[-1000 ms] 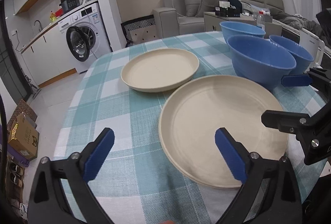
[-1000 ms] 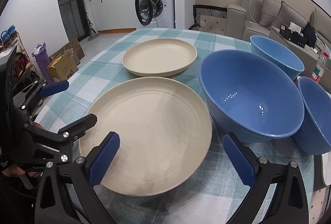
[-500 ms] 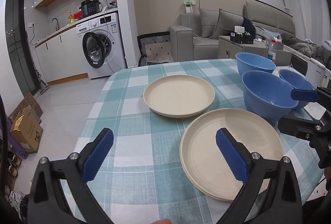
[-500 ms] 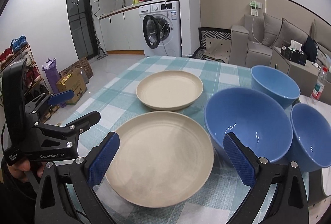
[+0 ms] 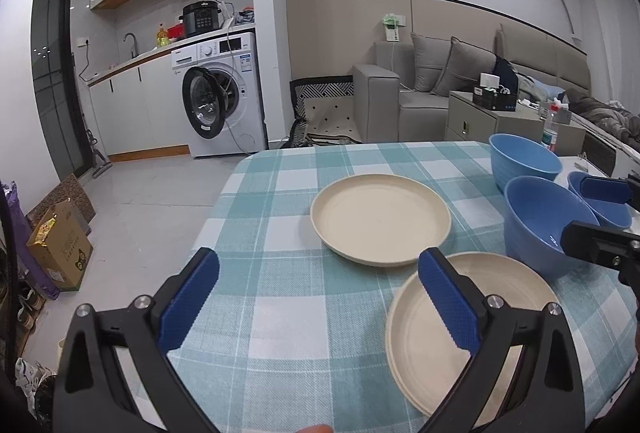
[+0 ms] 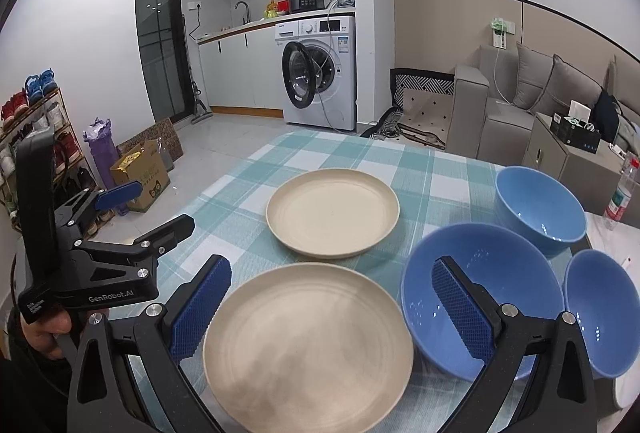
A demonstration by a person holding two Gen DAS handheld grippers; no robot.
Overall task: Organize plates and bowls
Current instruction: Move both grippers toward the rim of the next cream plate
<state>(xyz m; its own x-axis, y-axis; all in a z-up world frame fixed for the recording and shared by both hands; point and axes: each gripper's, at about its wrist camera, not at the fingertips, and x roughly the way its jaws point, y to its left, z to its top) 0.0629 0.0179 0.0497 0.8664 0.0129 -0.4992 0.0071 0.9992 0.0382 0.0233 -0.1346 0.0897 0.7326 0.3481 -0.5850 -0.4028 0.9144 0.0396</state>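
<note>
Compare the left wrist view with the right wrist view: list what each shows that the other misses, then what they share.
Only the left wrist view: the left gripper seen head-on, open over the checked tablecloth.

Only the right wrist view: a shoe rack, a water bottle, the hand on the left gripper, and the right gripper, open above the near plate.

Both: two cream plates, three blue bowls, the washing machine, sofa and cardboard box.
</note>
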